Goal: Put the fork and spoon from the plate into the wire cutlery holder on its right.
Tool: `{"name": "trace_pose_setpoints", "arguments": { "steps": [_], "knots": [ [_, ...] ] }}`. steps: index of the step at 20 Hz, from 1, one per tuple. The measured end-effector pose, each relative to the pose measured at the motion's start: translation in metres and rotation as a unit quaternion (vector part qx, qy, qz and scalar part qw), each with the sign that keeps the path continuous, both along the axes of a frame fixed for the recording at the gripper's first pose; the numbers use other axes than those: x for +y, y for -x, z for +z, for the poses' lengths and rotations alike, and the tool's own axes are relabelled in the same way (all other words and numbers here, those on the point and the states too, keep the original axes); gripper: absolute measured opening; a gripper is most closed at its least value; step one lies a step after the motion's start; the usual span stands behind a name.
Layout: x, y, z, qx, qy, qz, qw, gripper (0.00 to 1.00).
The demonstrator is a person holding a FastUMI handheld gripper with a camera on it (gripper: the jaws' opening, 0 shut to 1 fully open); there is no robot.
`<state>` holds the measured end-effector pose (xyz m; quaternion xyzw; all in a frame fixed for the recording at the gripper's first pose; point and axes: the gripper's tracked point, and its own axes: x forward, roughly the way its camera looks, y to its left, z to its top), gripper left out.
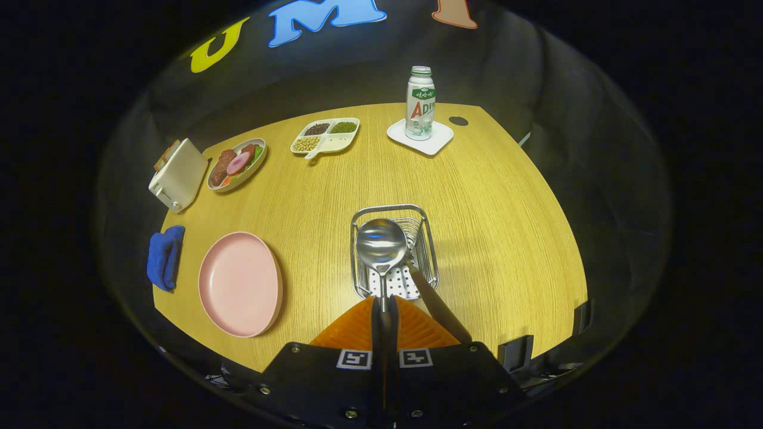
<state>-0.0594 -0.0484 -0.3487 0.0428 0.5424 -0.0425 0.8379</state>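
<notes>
Centrally, the hand-held gripper (385, 325) clamps the spoon (381, 247) by its handle, bowl poised over the wire cutlery holder (394, 250) just ahead, where a dark-handled utensil, probably the fork (438, 307), already leans. The pink plate (240, 284) lies bare to the left. Next, seemingly: lower, then release.

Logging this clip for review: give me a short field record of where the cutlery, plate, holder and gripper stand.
gripper: shut on spoon handle
spoon: bowl up, held over the holder
holder: just ahead of fingers, right of plate
fork: handle leans out of holder; tines hidden
plate: pink, bare of cutlery
stage: fork looks placed, spoon not yet released
</notes>
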Motion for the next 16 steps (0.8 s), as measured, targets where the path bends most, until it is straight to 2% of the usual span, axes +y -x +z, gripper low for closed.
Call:
{"name": "trace_pose_setpoints", "arguments": {
  "steps": [16],
  "knots": [
    [-0.0009, -0.0013, 0.0047, -0.005, 0.015, 0.000, 1.000, 0.06]
  ]
}}
